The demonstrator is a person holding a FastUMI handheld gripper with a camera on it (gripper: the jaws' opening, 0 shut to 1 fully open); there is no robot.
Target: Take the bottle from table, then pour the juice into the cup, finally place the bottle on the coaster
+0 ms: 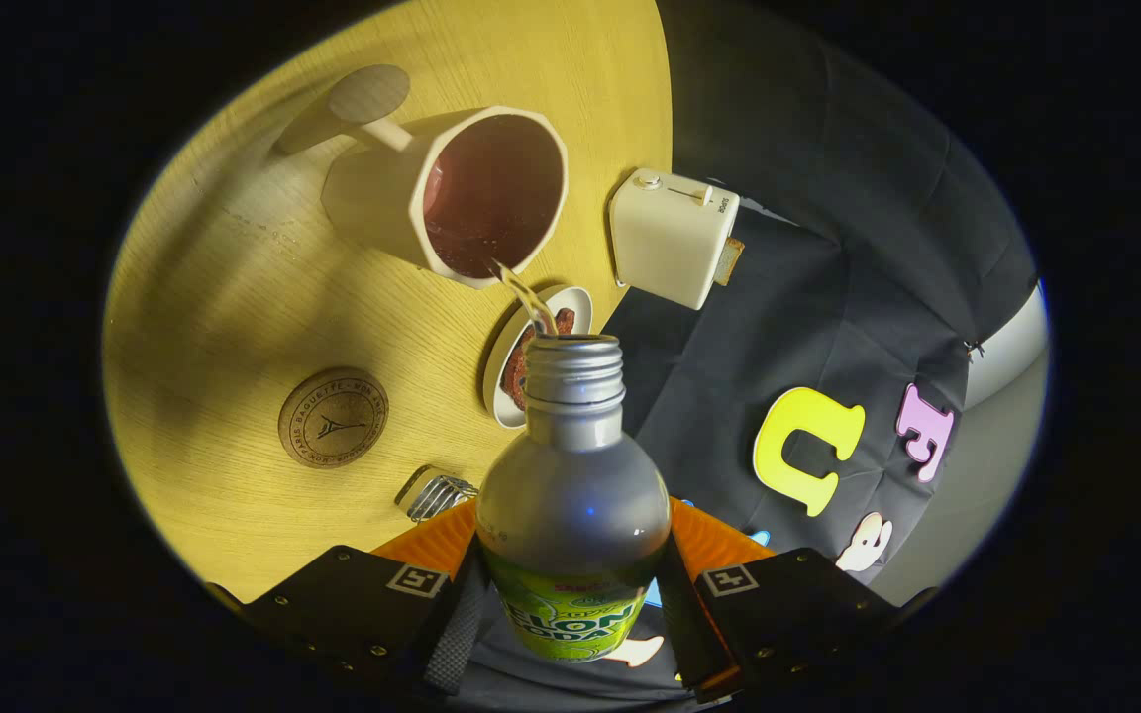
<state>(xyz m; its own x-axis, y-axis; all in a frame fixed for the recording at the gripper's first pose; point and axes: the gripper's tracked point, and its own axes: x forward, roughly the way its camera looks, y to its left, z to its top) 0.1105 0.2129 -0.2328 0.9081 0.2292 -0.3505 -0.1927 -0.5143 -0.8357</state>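
A light wooden table (pixel 234 297) carries a cream cup (pixel 452 193) with a long handle. Just beside the cup sit a small white plate (pixel 578 302) holding something brown and, at the table's edge, a white toaster (pixel 670 238). A round wooden coaster (pixel 334 417) lies well apart from the cup, near a fork (pixel 437 493).

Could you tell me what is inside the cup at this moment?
The cup holds dark liquid low inside, and a thin stream runs from the bottle, clamped in the gripper, over its rim. The near wall hides the liquid's depth.
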